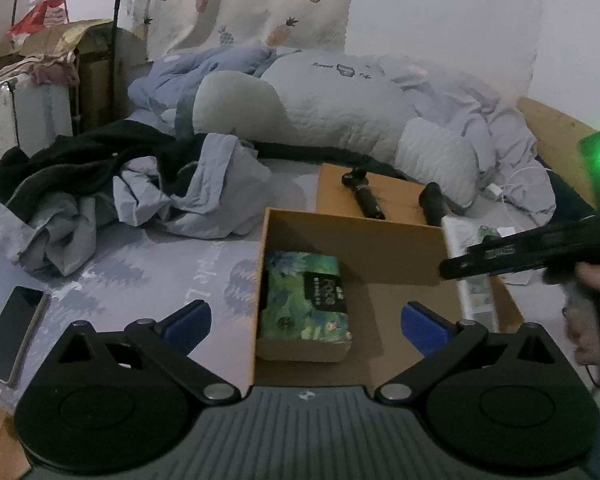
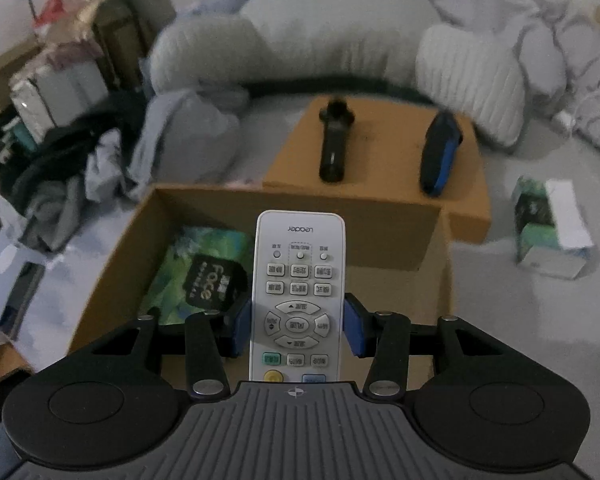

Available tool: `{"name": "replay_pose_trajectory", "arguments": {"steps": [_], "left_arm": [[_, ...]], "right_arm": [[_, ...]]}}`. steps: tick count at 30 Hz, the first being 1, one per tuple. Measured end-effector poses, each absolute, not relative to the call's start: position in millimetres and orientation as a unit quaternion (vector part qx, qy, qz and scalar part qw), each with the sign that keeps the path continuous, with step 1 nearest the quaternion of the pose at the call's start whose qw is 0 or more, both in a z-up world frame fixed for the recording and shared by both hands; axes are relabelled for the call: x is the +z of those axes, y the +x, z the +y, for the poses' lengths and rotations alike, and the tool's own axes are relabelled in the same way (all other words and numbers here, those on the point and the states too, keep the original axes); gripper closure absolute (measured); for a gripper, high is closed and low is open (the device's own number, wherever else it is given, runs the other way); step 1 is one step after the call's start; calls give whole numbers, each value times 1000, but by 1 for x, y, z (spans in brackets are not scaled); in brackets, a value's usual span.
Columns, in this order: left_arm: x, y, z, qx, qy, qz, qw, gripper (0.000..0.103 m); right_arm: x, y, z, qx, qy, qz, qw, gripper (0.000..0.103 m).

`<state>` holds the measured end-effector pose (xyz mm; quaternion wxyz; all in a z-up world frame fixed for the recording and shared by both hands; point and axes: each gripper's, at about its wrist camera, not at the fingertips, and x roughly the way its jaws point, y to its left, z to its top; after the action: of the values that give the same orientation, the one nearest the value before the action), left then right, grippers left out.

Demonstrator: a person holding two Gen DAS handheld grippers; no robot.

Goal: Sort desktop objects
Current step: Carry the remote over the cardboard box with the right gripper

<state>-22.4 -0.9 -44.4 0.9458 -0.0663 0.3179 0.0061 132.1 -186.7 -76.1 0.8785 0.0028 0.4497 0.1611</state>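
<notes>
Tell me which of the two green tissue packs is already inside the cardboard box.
The green tissue pack lying flat in the box's left corner; the other pack sits outside, right.

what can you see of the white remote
The white remote is a slim, plastic-looking bar with "Leader" printed at its far end, rows of grey buttons, a round direction pad, and green, yellow and blue keys near its near end. The right gripper clamps its long sides with blue pads, holding it face-up above the open cardboard box.
</notes>
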Motion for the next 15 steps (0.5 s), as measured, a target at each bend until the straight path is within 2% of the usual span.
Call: {"name": "replay_pose_trajectory", "arguments": {"steps": [7,15], "left_arm": [[-50,-21,9,8,-77,326,942,0],[-56,-15,20,6,-81,335,939,0]], "right_arm": [[-122,165,-166,124,0,504,855,53],[-136,172,-157,116,-10,514,850,53]]}}
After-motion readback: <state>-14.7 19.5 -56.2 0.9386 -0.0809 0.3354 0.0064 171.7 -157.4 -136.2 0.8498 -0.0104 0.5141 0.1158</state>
